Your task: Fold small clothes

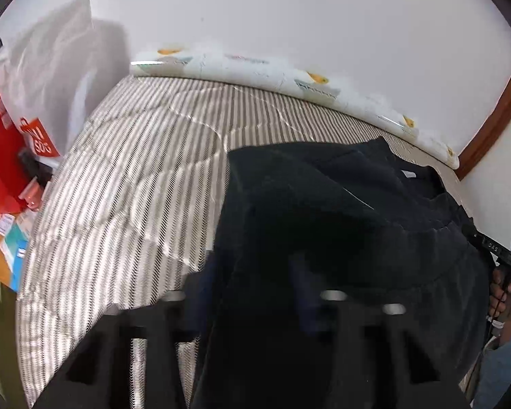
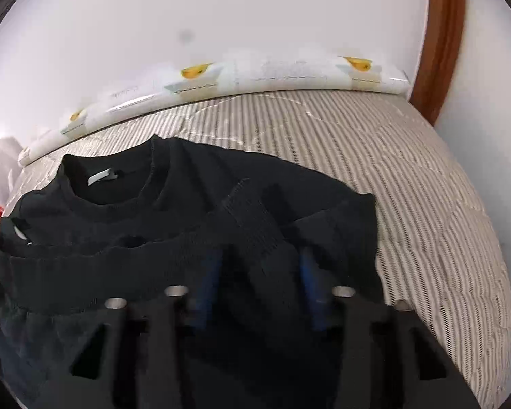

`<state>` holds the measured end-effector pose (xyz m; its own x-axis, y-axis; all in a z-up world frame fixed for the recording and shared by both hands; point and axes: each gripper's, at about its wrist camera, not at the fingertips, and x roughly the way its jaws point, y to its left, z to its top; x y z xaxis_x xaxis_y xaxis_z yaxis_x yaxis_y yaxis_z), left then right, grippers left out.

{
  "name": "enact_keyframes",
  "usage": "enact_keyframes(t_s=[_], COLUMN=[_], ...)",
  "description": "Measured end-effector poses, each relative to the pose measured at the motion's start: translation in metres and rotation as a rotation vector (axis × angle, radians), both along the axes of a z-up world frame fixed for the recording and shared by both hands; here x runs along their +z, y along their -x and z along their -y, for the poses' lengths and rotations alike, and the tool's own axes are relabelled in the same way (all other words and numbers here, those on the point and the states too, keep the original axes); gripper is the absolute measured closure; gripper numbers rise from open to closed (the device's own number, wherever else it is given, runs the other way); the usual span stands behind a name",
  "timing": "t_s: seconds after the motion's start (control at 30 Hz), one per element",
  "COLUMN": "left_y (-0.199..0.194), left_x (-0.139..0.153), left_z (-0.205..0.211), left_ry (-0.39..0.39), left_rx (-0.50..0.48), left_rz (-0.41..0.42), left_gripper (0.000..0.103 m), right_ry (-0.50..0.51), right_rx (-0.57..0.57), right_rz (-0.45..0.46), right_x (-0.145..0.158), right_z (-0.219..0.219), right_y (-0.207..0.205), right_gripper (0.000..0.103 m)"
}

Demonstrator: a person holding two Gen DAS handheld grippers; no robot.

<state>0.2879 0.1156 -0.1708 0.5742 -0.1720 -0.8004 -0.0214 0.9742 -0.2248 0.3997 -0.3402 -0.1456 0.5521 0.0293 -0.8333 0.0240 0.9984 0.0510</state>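
A black sweatshirt (image 1: 340,211) lies partly folded on the striped bed cover (image 1: 136,170), its neck with a white label toward the wall. My left gripper (image 1: 252,289) is shut on the sweatshirt's lower hem, and cloth drapes over its blue fingers. In the right wrist view the sweatshirt (image 2: 126,211) shows its collar and ribbed hem. My right gripper (image 2: 259,279) is shut on a ribbed cuff and hem, its blue fingers (image 2: 310,286) half buried in cloth. The right gripper also shows at the left wrist view's right edge (image 1: 500,255).
A long white printed pack (image 1: 255,68) lies along the wall at the bed's far edge, also in the right wrist view (image 2: 255,75). Red bags and boxes (image 1: 3,156) and a white plastic bag (image 1: 51,68) sit left of the bed. A brown door frame (image 2: 439,41) stands right.
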Motion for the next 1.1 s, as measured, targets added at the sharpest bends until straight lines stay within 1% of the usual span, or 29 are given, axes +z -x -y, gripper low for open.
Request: enact_keyframes(t_s=[0.03,0.07,0.13,0.17,0.27,0.33,0.4,0.47,0.53,0.57,0.63,0.7,0.73,0.77,0.8,0.83,0.87,0.9,0.93,0.97,1.03,1.1], left_y=[0.002,0.006,0.011,0.014,0.012,0.004,-0.009,-0.023,-0.035,-0.042,-0.048,-0.051,-0.051,-0.051,-0.052,-0.051,-0.051,-0.049,-0.049,-0.047,-0.041,-0.03], left_x=[0.001,0.007,0.018,0.028,0.05,0.057,0.057,0.051,0.041,0.033,0.022,0.012,0.009,0.007,0.006,0.006,0.006,0.006,0.006,0.005,0.003,0.002], left_z=[0.002,0.004,0.006,0.01,0.016,0.023,0.03,0.038,0.045,0.049,0.051,0.05,0.05,0.05,0.05,0.049,0.049,0.049,0.051,0.052,0.054,0.056], left_ry=[-0.004,-0.008,-0.004,-0.011,0.011,-0.004,-0.031,-0.051,-0.072,-0.1,-0.123,-0.13,-0.129,-0.126,-0.126,-0.121,-0.112,-0.11,-0.109,-0.111,-0.126,-0.146], left_rx=[0.003,0.01,0.02,0.019,0.021,0.028,0.039,0.042,0.04,0.041,0.052,0.06,0.06,0.058,0.057,0.053,0.045,0.041,0.037,0.031,0.026,0.021], left_rz=[0.01,0.049,0.103,0.133,0.198,0.212,0.212,0.189,0.168,0.147,0.119,0.097,0.09,0.079,0.068,0.061,0.055,0.048,0.042,0.032,0.018,0.012], left_gripper=[0.087,0.092,0.093,0.093,0.093,0.093,0.093,0.093,0.093,0.093,0.093,0.093,0.092,0.091,0.089,0.088,0.087,0.087,0.086,0.083,0.078,0.076], right_ry=[0.019,0.016,-0.016,-0.029,-0.08,-0.092,-0.077,-0.049,-0.049,-0.049,-0.041,-0.04,-0.06,-0.079,-0.099,-0.113,-0.102,-0.08,-0.036,-0.004,0.051,0.083], right_rx=[-0.003,0.003,0.015,0.017,0.024,0.009,-0.012,-0.035,-0.052,-0.061,-0.076,-0.077,-0.08,-0.088,-0.091,-0.089,-0.088,-0.082,-0.074,-0.073,-0.07,-0.072], right_rz=[0.02,0.035,0.082,0.108,0.203,0.248,0.264,0.252,0.216,0.189,0.127,0.093,0.068,0.058,0.056,0.055,0.048,0.048,0.057,0.056,0.043,0.025], right_x=[0.002,0.004,0.014,0.019,0.045,0.06,0.065,0.059,0.047,0.037,0.016,0.005,-0.001,-0.002,-0.002,-0.001,0.001,0.003,0.006,0.007,0.006,0.003], right_z=[-0.001,-0.001,0.004,0.006,0.017,0.026,0.03,0.035,0.04,0.041,0.043,0.045,0.049,0.054,0.058,0.061,0.061,0.06,0.056,0.055,0.053,0.054], right_y=[0.002,0.005,0.012,0.016,0.03,0.035,0.033,0.024,0.016,0.009,-0.001,-0.006,-0.009,-0.008,-0.008,-0.006,-0.004,0.0,0.007,0.011,0.019,0.031], right_gripper=[0.08,0.085,0.09,0.091,0.092,0.092,0.092,0.092,0.092,0.092,0.091,0.088,0.086,0.083,0.081,0.078,0.073,0.071,0.066,0.063,0.062,0.062])
